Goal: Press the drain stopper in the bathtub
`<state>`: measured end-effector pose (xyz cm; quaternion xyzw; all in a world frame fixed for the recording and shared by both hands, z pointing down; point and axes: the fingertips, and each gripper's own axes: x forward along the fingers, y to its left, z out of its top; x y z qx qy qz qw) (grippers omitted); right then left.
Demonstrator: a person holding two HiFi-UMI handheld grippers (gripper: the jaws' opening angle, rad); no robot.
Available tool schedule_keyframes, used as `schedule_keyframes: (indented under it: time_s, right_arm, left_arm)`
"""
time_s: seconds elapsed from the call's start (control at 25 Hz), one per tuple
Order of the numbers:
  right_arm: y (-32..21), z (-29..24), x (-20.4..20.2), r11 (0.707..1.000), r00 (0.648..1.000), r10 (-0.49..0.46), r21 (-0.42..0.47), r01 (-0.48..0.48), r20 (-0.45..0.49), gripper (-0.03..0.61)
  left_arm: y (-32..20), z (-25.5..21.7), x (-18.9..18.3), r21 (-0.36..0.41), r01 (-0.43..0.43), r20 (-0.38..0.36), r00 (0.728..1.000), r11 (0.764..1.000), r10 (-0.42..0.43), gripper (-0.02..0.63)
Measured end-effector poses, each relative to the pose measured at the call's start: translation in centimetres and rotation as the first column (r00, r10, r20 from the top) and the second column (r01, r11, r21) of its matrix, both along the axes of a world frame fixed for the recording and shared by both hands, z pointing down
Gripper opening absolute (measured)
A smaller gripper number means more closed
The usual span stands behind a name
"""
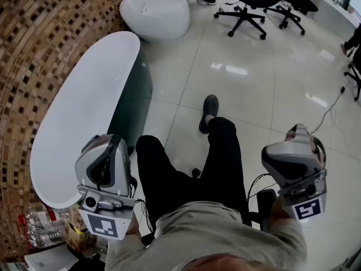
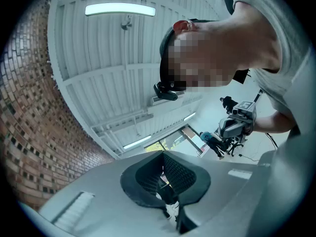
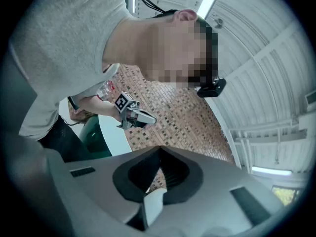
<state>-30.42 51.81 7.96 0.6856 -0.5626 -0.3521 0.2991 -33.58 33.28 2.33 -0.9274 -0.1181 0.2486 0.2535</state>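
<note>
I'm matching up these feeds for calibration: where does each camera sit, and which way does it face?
Head view: on the person's head, looking down at the floor and white oval top; legs, left gripper and right gripper show.
Left gripper view: on the left gripper, facing up at the ceiling; its shut jaws and the person's head show.
Right gripper view: on the right gripper, facing up along the brick wall; its shut jaws and the person's torso show.
Shared: each gripper view sees the other.

The worktop [image 1: 84,112] is set along the wall [image 1: 34,49] at left. A beanbag [image 1: 155,13] is placed beyond it, with chairs [image 1: 248,4] farther right. Bottles [image 1: 39,227] are seen by its near end, left of the left tool [image 1: 105,164].
</note>
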Motion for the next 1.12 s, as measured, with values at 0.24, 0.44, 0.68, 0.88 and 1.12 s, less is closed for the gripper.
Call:
schedule_keyframes:
  time_s: [0.24, 0.44, 0.68, 0.88, 1.12]
  right_arm:
    - [-5.7, 3.1, 11.2, 0.997, 0.965, 0.028, 0.063, -0.046, 0.260, 0.000]
    - [-9.1, 4.7, 12.8, 0.997, 0.945, -0.011, 0.072, -0.013, 0.326, 0.000]
    - [-11.2, 2.1, 11.1, 0.994, 0.975, -0.111, 0.013, 0.110, 0.194, 0.000]
    - [-9.5, 1.0, 8.6, 0.974, 0.968, -0.225, 0.005, 0.226, 0.112, 0.000]
    - [-11.6, 1.5, 6.5, 0.922, 0.919, -0.379, -0.040, 0.385, 0.110, 0.000]
  left_arm:
    - [-6.4, 0.8, 5.9, 0.010, 0.058, -0.004, 0.998, 0.998, -0.058, 0.006]
    - [-10.7, -0.6, 3.8, -0.002, 0.157, -0.068, 0.985, 0.988, -0.157, 0.006]
    - [-13.2, -3.5, -2.2, -0.043, 0.300, -0.250, 0.920, 0.953, -0.301, 0.006]
    - [-10.1, -4.3, -9.1, -0.067, 0.408, -0.376, 0.835, 0.910, -0.402, 0.006]
    - [-7.3, -5.6, -14.1, -0.062, 0.554, -0.396, 0.750, 0.830, -0.530, 0.006]
